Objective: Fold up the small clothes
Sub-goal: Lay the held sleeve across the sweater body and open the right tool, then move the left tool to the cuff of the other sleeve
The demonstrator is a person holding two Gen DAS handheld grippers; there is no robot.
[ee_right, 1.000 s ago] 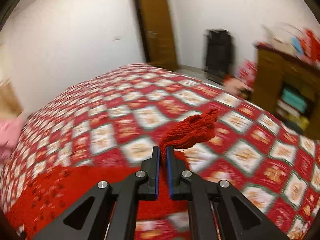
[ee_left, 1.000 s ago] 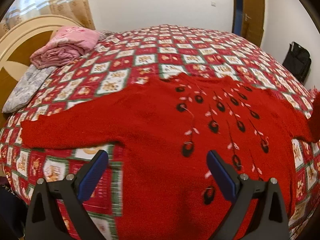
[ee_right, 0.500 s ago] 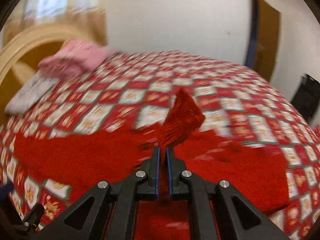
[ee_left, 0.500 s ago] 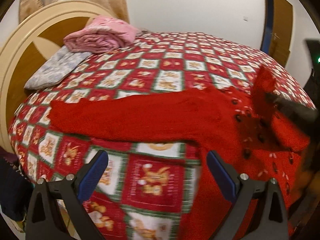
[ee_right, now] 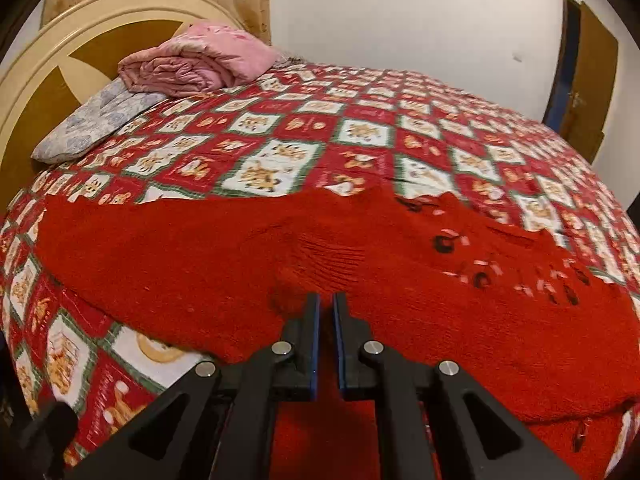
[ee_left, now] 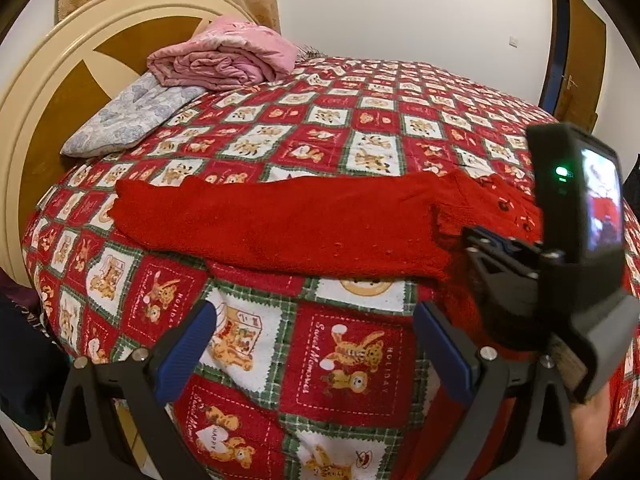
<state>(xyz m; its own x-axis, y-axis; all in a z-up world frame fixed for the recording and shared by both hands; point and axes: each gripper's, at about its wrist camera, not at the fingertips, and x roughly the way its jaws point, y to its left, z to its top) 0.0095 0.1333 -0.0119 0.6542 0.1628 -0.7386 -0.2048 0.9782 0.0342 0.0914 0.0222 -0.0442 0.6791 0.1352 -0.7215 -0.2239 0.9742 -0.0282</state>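
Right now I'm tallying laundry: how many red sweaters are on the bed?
1. The red sweater lies spread across the quilt, one sleeve stretched toward the headboard side. The pink bundle could hide others.

Bed point(ee_left: 360, 128), patchwork quilt; on it: red sweater point(ee_left: 280, 224), pink blanket point(ee_left: 224, 60), grey pillow point(ee_left: 128, 120).

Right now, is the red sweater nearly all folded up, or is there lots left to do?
Just begun. Done: one sleeve looks laid across the red sweater body. In hand: the right gripper is shut on that sleeve's cuff, low over the sweater. Left: the other sleeve lies stretched out flat on the quilt, and the left gripper hangs open over bare quilt. The body isn't folded yet.
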